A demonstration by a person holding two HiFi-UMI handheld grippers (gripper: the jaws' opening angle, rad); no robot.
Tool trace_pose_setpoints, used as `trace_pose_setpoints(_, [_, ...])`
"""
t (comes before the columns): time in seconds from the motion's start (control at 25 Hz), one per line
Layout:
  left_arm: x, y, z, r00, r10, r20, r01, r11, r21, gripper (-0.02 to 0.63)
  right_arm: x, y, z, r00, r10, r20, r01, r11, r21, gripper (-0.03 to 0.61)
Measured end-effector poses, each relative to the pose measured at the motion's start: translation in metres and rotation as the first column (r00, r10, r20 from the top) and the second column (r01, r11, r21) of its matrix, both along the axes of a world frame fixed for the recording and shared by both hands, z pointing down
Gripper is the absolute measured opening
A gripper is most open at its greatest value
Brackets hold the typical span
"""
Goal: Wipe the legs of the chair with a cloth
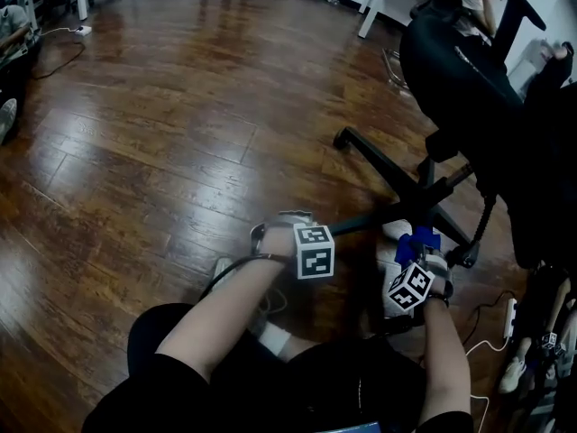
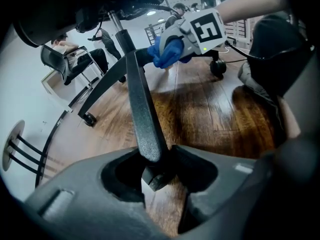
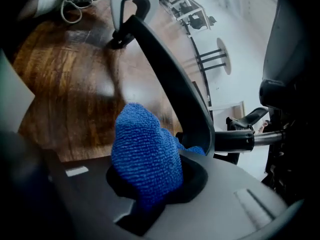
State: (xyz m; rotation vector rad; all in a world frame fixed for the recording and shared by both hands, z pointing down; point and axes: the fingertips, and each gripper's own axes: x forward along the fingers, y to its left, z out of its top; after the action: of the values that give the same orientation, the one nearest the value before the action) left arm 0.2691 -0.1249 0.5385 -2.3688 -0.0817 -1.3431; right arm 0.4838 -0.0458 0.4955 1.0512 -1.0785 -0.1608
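A glossy, dark wood-plank floor (image 1: 162,106) lies open toward the head view's left, and the black office chair (image 1: 460,70) stands at its right. The left gripper (image 2: 160,168) has its jaws closed around one matte, grainy chair leg (image 2: 142,109). The right gripper (image 3: 150,184) has its jaws clamped on a nubby blue cloth (image 3: 145,149), which rests against a neighbouring leg (image 3: 172,79).

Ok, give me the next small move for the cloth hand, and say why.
Probably slide the right gripper outward along the chair leg, toward the left gripper. Its blue cloth is pinched in the jaws against the leg near the hub, and the left gripper appears clamped on that leg's outer end, steadying it; the stretch between lies open to wipe.
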Motion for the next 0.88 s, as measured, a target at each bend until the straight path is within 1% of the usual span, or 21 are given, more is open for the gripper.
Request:
trace_pose_setpoints(0.24, [-0.001,0.0,0.001,1.0,-0.017,0.002,0.017,1.0,0.006,0.167,-0.02,0.068,0.018,0.991,0.032,0.131,-0.02,0.996,-0.087,0.061])
trace_pose_setpoints(0.36, [-0.002,0.002,0.002,1.0,-0.021,0.007,0.021,1.0,0.002,0.166,-0.029,0.102,0.027,0.981,0.07,0.183,-0.044,0.989,-0.143,0.061])
trace_pose_setpoints(0.48, [-0.002,0.001,0.002,1.0,-0.019,0.006,0.019,1.0,-0.001,0.167,-0.033,0.124,0.035,0.979,0.099,0.176,-0.059,0.973,-0.222,0.06])
trace_pose_setpoints(0.56, [-0.002,-0.002,0.001,1.0,-0.017,0.004,0.017,1.0,-0.005,0.167,-0.032,0.124,0.036,0.982,0.1,0.159,-0.061,0.97,-0.236,0.06])
trace_pose_setpoints(0.64, [-0.002,-0.002,0.0,1.0,-0.013,0.0,0.013,1.0,-0.009,0.167,-0.028,0.116,0.033,0.988,0.091,0.126,-0.059,0.969,-0.239,0.06])
trace_pose_setpoints(0.72, [-0.001,-0.001,-0.001,1.0,-0.009,-0.004,0.009,1.0,-0.014,0.167,-0.02,0.094,0.026,0.995,0.069,0.077,-0.052,0.977,-0.209,0.06])
trace_pose_setpoints(0.88, [0.003,0.002,-0.005,1.0,0.013,-0.021,-0.014,1.0,-0.025,0.167,0.003,0.026,0.004,0.997,0.07,-0.019,-0.071,0.995,-0.074,0.061])
